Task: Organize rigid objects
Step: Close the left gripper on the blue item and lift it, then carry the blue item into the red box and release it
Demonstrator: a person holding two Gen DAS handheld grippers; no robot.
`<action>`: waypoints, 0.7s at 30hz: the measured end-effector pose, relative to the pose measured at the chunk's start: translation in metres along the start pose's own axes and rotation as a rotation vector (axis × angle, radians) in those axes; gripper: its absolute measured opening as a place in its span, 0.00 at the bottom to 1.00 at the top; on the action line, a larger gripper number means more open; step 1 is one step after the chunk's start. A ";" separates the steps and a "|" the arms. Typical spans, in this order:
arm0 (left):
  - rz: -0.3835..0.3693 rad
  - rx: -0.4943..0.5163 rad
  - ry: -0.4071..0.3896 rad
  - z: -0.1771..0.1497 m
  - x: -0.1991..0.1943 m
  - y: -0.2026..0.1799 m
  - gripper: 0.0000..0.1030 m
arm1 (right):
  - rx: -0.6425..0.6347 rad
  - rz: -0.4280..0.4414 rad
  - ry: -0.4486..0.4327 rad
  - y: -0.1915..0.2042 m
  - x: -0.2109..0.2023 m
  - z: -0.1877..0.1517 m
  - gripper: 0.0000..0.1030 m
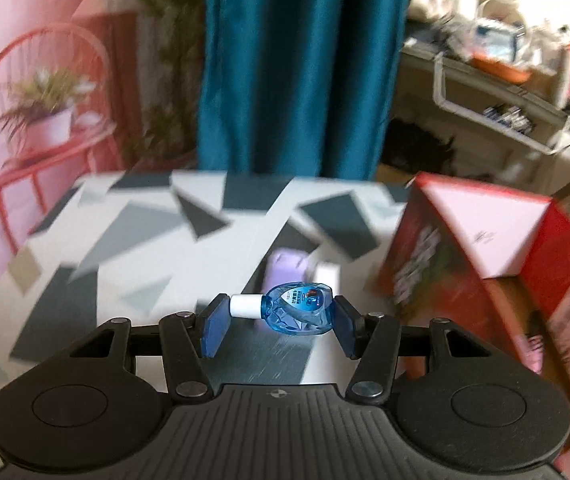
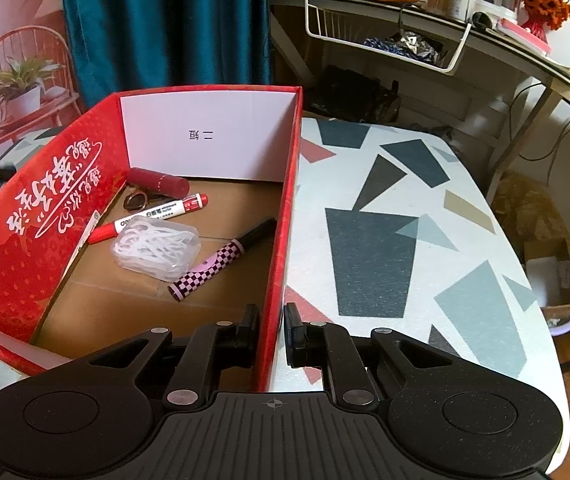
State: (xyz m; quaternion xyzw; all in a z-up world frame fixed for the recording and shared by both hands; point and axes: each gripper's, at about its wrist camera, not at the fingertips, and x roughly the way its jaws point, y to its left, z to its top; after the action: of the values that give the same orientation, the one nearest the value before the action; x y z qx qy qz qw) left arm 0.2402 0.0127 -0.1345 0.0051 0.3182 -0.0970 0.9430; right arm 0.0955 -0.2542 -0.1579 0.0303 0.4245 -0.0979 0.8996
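My left gripper (image 1: 279, 316) is shut on a small blue eye-drop bottle (image 1: 299, 314). The bottle lies sideways, its white cap against the left pad and its base against the right pad, lifted above the patterned table (image 1: 133, 240). The red cardboard box (image 1: 545, 280) stands open to the right. In the right wrist view my right gripper (image 2: 272, 330) is shut on the near right wall of that red box (image 2: 45, 208). Inside lie a red marker (image 2: 149, 216), a clear case of white picks (image 2: 155, 246), a checkered pen (image 2: 221, 260) and a red tube (image 2: 159, 182).
A blurred purple object (image 1: 285, 270) and a white one (image 1: 327, 276) sit on the table behind the bottle. A teal curtain (image 1: 305, 60) hangs beyond the table. A cluttered desk with a white wire basket (image 2: 385, 32) stands at the back right. The patterned tabletop (image 2: 405, 200) stretches right of the box.
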 end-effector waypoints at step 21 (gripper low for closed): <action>-0.289 0.360 -0.058 0.031 0.021 -0.137 0.56 | -0.001 0.004 -0.008 -0.001 -0.003 0.003 0.11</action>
State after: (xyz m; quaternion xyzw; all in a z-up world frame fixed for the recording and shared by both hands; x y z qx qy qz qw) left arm 0.2497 -0.1278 -0.1154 0.1249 0.2660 -0.2865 0.9119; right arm 0.0957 -0.2555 -0.1535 0.0301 0.4209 -0.0961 0.9015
